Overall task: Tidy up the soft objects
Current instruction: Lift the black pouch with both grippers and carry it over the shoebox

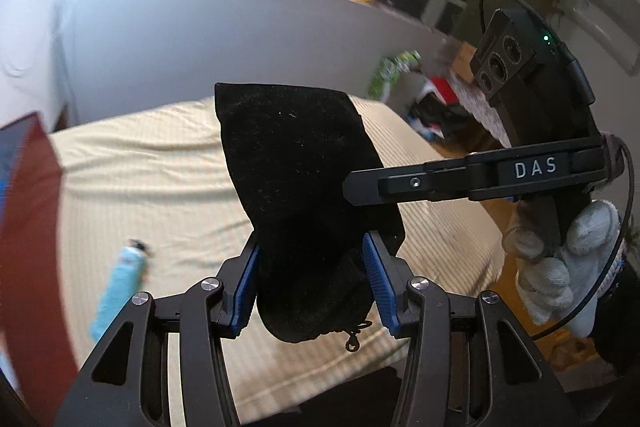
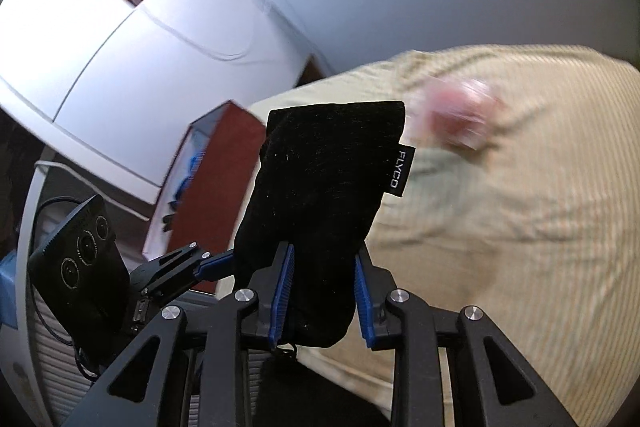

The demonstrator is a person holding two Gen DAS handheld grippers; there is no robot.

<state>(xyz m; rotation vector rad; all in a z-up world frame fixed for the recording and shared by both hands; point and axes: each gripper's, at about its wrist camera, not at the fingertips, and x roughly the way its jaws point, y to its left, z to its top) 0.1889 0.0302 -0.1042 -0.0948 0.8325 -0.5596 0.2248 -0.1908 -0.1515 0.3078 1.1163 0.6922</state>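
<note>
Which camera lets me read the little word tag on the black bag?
The right wrist view: the tag on the black bag faces that camera and reads FLYCO. The left wrist view shows the bag but no tag.

I see the pouch as black cloth, matt and fuzzy like velvet, specked with lint; a woven tag on its side looks smoother, faintly shiny. Left gripper arms are matt black, plastic I think, with bright polished metal pivots; its pads are blue ribbed rubber. Right gripper has the same finish, same ribbed blue pads. Bedsheet is cream cloth, finely striped, matt and creased. Glove is grey knit, rough. Box looks reddish and smooth, card or wood I can't tell. Bottle too blurred to call
</note>
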